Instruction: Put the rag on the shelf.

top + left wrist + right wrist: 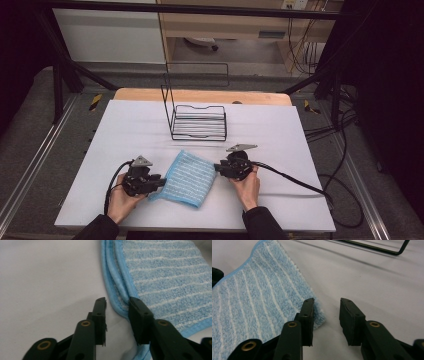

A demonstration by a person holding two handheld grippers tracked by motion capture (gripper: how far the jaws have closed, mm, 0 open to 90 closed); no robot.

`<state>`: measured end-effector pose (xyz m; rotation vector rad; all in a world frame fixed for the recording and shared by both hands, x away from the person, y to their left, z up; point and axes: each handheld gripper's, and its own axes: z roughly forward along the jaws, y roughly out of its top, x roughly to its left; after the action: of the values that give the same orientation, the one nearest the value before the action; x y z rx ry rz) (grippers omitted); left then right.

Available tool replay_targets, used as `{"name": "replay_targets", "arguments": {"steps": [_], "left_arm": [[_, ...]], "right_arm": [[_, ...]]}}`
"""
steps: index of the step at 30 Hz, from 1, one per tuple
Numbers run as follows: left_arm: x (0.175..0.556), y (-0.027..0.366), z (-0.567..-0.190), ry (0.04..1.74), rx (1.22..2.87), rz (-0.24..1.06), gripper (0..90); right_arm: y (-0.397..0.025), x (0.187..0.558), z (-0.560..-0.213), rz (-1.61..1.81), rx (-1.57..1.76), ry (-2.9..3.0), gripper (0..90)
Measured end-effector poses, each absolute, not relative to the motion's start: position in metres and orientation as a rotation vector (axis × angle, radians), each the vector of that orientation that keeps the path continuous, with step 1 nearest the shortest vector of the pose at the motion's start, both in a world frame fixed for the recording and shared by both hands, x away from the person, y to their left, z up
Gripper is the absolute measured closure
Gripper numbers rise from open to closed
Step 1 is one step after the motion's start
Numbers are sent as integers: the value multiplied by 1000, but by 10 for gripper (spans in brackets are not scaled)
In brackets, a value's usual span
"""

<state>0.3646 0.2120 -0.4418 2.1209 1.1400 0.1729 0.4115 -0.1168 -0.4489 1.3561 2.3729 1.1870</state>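
Observation:
A folded light-blue towel with thin white stripes (186,178) lies flat on the white table near its front. My left gripper (161,182) sits at the towel's left edge. In the left gripper view its jaws stand open (117,305) with the towel's stacked hemmed edge (117,290) between and just ahead of them. My right gripper (217,168) is at the towel's right corner. In the right gripper view it is open (327,305), the towel corner (318,315) beside its left jaw and bare table between the jaws.
A black wire rack (198,121) with a tall wire back stands behind the towel at mid-table. Its base wire (387,250) crosses the top of the right gripper view. Cables (295,180) trail off to the right over the white tabletop (280,135).

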Motion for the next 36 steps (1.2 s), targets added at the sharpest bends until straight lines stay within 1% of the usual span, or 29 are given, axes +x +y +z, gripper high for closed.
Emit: {"name": "replay_targets", "arguments": {"steps": [1,2,3,4,5,7,8,14,22,26,36], "left_arm": [[364,211,-442,1138,2123,167,700],[364,211,-442,1131,2130,165,724],[363,209,-442,1129,2132,157,756],[363,208,-443,1125,2137,153,820],[363,208,-443,1119,2139,149,820],[363,206,-443,1111,2151,148,872],[363,206,-443,1111,2155,148,882],[362,206,-444,1101,2157,139,899],[356,198,-445,1056,2184,123,900],[352,195,-444,1038,2193,117,900],[348,188,-445,1007,2202,112,899]], "right_arm": [[-117,412,-449,1187,1356,2373,680],[-116,411,-450,1198,1367,2368,706],[-115,411,-451,1206,1375,2366,733],[-114,411,-453,1227,1388,2364,789],[-114,411,-453,1227,1388,2364,789],[-113,412,-454,1247,1408,2365,840],[-113,412,-453,1250,1413,2365,851],[-113,417,-452,1275,1382,2359,875],[-114,435,-451,1304,1322,2368,876],[-107,443,-449,1275,1239,2399,876],[-98,460,-451,1268,1196,2404,870]]}}
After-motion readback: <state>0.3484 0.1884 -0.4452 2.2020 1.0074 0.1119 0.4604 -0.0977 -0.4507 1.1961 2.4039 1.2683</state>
